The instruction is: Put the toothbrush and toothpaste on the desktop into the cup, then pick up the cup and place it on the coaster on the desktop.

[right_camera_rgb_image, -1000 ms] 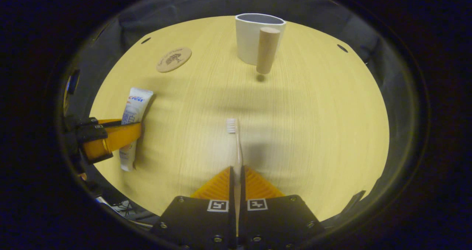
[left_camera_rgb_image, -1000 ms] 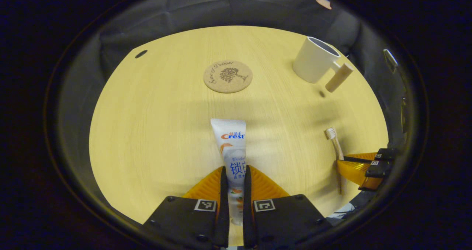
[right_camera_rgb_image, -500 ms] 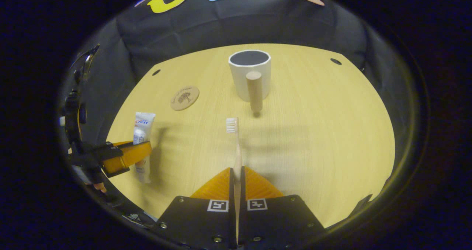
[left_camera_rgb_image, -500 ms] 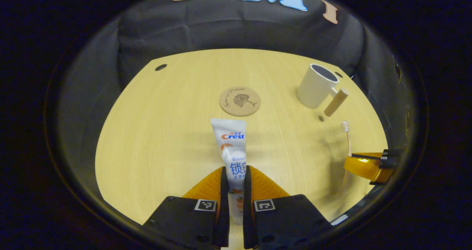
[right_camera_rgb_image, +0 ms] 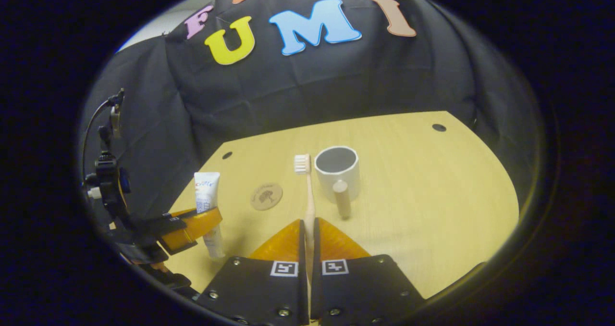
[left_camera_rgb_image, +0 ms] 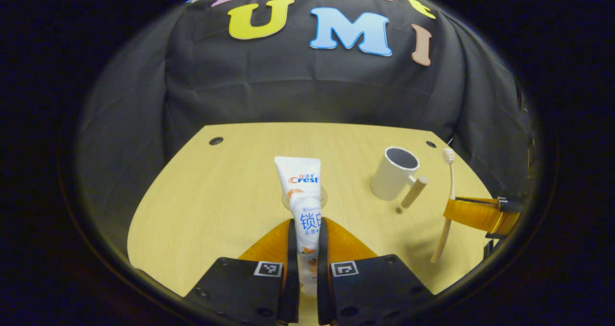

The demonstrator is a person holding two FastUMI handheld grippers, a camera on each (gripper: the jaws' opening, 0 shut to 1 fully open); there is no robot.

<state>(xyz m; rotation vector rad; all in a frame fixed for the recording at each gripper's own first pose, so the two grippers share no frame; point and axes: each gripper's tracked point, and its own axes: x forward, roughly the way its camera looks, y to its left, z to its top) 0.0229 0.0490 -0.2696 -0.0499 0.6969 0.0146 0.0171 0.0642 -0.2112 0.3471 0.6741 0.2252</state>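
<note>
My left gripper [left_camera_rgb_image: 304, 230] is shut on a white toothpaste tube [left_camera_rgb_image: 300, 186], which sticks up from between the fingers above the table. My right gripper [right_camera_rgb_image: 307, 227] is shut on a pale toothbrush [right_camera_rgb_image: 307, 191], bristles pointing up. A white cup [right_camera_rgb_image: 337, 171] with a wooden handle [right_camera_rgb_image: 341, 199] stands upright on the table just right of the brush head. The round cork coaster [right_camera_rgb_image: 266, 196] lies flat to the cup's left. In the left gripper view the cup [left_camera_rgb_image: 395, 173] stands to the right, the right gripper [left_camera_rgb_image: 475, 213] holds the toothbrush [left_camera_rgb_image: 448, 191], and the tube hides most of the coaster [left_camera_rgb_image: 286, 200].
The light wooden table [right_camera_rgb_image: 423, 191] has small dark holes near its far corners [right_camera_rgb_image: 438, 127]. Black cloth walls close it in behind and at the sides. In the right gripper view the left gripper [right_camera_rgb_image: 192, 222] with the toothpaste tube [right_camera_rgb_image: 207, 196] hangs at the left edge.
Both grippers have risen and tilted up, lifting the toothpaste and the toothbrush off the table. The table now sits lower in both views and the cloth wall shows above it.
</note>
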